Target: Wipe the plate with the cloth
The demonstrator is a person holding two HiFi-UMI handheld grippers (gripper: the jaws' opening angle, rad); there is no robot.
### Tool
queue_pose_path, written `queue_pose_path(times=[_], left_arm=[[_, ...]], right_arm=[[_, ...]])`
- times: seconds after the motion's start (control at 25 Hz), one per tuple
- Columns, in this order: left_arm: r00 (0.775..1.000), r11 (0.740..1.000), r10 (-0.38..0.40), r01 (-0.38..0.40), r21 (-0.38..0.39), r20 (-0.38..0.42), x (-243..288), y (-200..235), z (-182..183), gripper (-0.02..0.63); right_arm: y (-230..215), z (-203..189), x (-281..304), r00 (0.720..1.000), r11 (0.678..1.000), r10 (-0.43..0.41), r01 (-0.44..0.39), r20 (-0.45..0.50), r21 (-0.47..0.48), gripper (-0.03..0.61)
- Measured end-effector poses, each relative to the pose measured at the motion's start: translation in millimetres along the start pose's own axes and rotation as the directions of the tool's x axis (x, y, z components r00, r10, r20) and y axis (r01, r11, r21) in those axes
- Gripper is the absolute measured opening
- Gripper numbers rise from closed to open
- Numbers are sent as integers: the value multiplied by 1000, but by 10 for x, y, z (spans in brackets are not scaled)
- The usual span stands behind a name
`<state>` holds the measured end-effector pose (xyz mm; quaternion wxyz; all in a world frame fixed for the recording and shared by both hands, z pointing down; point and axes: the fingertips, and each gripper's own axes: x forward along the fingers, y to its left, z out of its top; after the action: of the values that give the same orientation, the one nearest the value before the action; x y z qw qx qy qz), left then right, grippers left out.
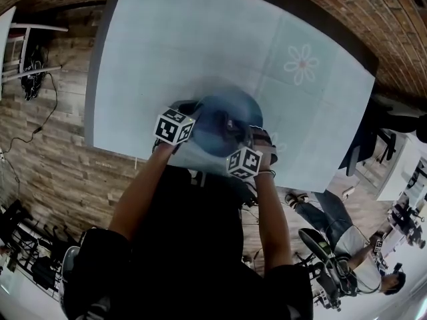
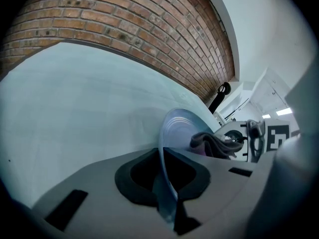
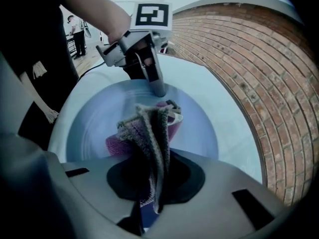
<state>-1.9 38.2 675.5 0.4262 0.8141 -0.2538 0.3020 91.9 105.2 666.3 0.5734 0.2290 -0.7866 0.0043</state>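
Table point(image 1: 200, 39): covered with a pale blue cover bearing a flower print point(image 1: 301, 64) toward its right edge.

Plate point(image 1: 223, 122): blue, round, positioned at the near edge of the table, about midway along it, directly in front of the person. Whether its underside rests on the table or is raised cannot be determined.

Left gripper point(image 1: 195, 117): jaws closed on the plate's left rim. In the left gripper view the rim point(image 2: 167, 183) runs edge-on between the pads and both pads bear on it. In the right gripper view, this gripper point(image 3: 158, 88) is seen at the far rim of the plate point(image 3: 99, 118).

Right gripper point(image 1: 243, 131): jaws pinching the cloth point(image 3: 149, 133), a grey and purple knitted piece. The cloth is bunched between the jaws and its free end lies against the plate's inner face, near the centre.

From the left gripper view, the cloth point(image 2: 212, 143) sits against the plate's face point(image 2: 179, 128). A brick wall point(image 2: 124, 19) stands beyond the table's far edge.
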Motion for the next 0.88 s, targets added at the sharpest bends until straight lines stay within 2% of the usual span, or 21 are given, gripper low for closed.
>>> queue_pose_path(times=[0.4, 0.68, 0.88], left_arm=[[1000, 1000, 0, 0, -3, 1, 15, -2, 3, 51], [1000, 1000, -6, 5, -10, -3, 17, -8, 12, 51], [1000, 1000, 0, 0, -4, -1, 20, 6, 14, 51]], right_arm=[[-758, 41, 239, 991, 992, -125, 123, -40, -40, 61], [-805, -74, 185, 976, 979, -202, 199, -85, -50, 61], [-726, -251, 112, 970, 979, -202, 202, -131, -13, 60]])
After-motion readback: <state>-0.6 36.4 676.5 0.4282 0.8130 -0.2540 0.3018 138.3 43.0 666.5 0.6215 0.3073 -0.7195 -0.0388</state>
